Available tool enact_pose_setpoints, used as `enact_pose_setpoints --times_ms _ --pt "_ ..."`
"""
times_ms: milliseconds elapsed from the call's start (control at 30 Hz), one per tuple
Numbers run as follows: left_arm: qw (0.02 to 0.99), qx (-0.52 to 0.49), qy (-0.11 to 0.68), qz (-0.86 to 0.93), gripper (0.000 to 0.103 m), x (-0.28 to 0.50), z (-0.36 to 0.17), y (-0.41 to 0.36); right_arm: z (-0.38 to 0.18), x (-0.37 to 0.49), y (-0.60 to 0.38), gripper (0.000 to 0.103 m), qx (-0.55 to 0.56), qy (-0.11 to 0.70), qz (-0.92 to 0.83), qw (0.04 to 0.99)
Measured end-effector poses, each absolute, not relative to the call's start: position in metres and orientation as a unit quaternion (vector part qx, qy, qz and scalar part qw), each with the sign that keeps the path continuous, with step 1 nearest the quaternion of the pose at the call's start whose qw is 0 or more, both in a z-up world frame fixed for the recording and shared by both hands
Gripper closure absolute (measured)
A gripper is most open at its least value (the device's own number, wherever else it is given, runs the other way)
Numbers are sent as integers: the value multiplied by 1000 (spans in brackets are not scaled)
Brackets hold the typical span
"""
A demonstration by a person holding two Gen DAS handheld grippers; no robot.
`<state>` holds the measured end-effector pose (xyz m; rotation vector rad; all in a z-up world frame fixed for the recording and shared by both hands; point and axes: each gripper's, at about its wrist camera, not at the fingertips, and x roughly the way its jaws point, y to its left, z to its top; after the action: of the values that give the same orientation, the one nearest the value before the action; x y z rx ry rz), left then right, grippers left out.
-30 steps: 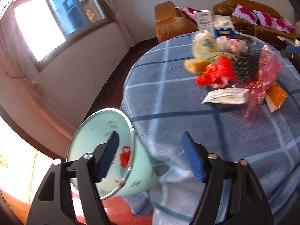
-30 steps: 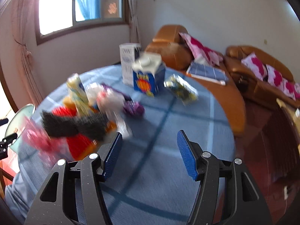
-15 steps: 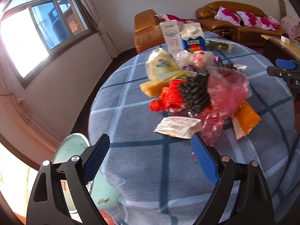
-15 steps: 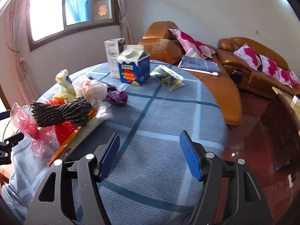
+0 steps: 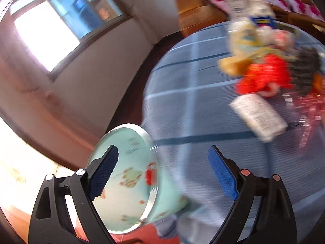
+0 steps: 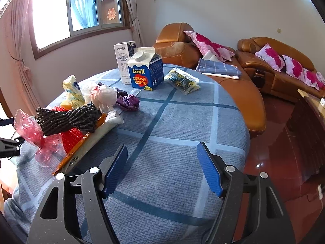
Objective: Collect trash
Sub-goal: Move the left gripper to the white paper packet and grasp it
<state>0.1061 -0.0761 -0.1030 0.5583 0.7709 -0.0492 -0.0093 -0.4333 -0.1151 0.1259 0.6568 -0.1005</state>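
Note:
A trash pile lies on the round table's blue checked cloth (image 6: 172, 122): black net (image 6: 69, 120), red net (image 6: 72, 138), pink plastic bag (image 6: 30, 130), white bag (image 6: 103, 97), purple wrapper (image 6: 128, 101). Behind it stand a blue carton (image 6: 146, 71), a white carton (image 6: 124, 61) and a snack packet (image 6: 182, 80). My right gripper (image 6: 162, 147) hovers over bare cloth, its jaws opening with nothing between them. In the blurred left wrist view my left gripper (image 5: 163, 150) is open and empty by the table edge. A mint-green bin (image 5: 130, 174) below holds a red scrap (image 5: 150, 177).
Orange leather sofas (image 6: 280, 67) with pink cushions stand behind the table, a folded blue cloth (image 6: 219, 69) on one. A window (image 6: 81, 16) is at the back left. Shiny red floor (image 6: 284, 142) lies to the right of the table. A white packet (image 5: 258, 116) lies nearest the bin.
The left wrist view has swung from the trash pile back left to the bin at the table edge. The right gripper's jaws have spread a little wider; that hand has steadied.

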Motion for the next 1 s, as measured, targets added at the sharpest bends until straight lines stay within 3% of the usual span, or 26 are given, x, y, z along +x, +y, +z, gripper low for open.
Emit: enact_pose_setpoints --times_ms 133,500,1000 --pt "899 240 366 -28 15 99 -95 -72 -121 -6 -431 33 45 328 -66 941" --pt "895 235 362 -111 11 83 -105 -152 -118 -11 -437 32 50 324 -68 942" --pt "891 222 385 -96 11 96 -114 -121 -132 -7 -432 31 49 338 -62 938"
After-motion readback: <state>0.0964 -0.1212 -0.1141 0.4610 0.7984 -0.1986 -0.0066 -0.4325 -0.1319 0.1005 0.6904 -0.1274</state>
